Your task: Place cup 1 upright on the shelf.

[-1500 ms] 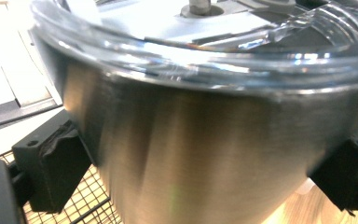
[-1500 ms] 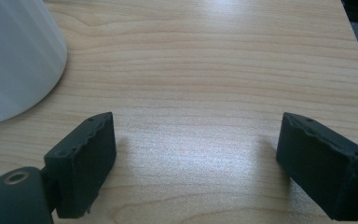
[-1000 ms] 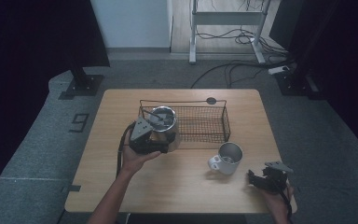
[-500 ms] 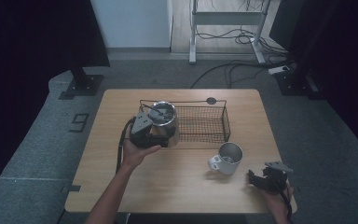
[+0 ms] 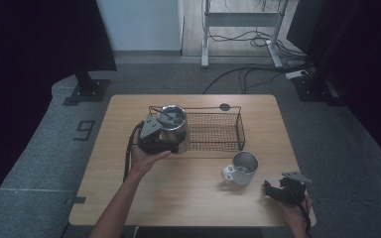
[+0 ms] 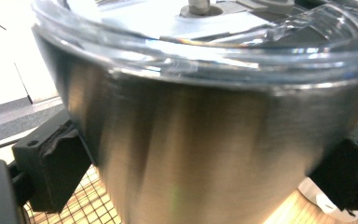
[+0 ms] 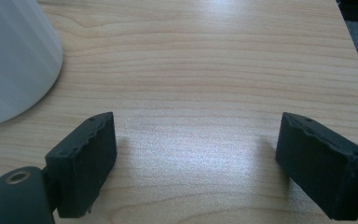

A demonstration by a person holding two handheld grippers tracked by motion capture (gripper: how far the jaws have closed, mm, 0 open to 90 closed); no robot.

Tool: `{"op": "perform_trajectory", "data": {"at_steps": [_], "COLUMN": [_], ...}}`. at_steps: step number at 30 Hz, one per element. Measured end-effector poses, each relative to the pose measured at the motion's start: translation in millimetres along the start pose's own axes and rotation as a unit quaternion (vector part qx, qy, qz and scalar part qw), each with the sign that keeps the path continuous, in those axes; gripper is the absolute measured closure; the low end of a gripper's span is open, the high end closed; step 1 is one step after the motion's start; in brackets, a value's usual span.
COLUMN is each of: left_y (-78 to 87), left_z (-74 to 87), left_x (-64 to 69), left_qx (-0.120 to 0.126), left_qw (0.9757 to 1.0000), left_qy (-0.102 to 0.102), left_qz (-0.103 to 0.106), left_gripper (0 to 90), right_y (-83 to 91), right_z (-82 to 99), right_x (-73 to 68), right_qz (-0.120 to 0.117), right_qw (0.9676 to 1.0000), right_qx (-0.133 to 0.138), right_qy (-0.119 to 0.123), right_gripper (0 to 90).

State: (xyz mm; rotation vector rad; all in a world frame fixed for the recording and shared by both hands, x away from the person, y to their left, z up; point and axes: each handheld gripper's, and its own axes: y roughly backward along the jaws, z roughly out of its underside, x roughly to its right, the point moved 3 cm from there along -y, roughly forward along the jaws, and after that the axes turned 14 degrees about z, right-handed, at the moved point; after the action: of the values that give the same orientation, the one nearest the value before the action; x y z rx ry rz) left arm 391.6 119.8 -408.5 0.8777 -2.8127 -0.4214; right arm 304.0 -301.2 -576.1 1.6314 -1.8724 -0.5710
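Steel tumbler has moved up-frame over the last second, now at the upper-left corner of the wire basket, left gripper jaws clamped on its body; looks headed into the basket. Right gripper idles wide open, lower right of tabletop, near white mug. No readable labels; floor marking "9"

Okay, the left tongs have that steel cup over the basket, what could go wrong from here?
1. The left tongs pinch the smooth steel cup only at its sides, so it might slip or tilt.
2. It hangs at the basket's left end, so its base could catch the wire rim on the way down.
3. Its clear lid could pop off if it drops.
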Motion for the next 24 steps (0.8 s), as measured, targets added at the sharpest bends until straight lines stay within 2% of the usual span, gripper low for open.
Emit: {"op": "perform_trajectory", "data": {"at_steps": [12, 24], "left_y": [-3.2, -9.9], "left_z": [-8.1, -8.8], "left_x": [-4.8, -11.6], "left_qx": [-0.001, -0.005], "left_qw": [1.0, 1.0], "left_qy": [-0.004, -0.002], "left_qz": [-0.005, -0.006], "left_gripper": [4.6, 4.5], "right_y": [-0.1, -0.3], "right_z": [-0.2, -0.2], "right_x": [0.3, 0.3], "right_qz": [0.0, 0.001], "right_qw": [1.0, 1.0], "right_qx": [-0.001, 0.0], "right_qy": [0.001, 0.001], "right_gripper": [12.3, 12.3]}}
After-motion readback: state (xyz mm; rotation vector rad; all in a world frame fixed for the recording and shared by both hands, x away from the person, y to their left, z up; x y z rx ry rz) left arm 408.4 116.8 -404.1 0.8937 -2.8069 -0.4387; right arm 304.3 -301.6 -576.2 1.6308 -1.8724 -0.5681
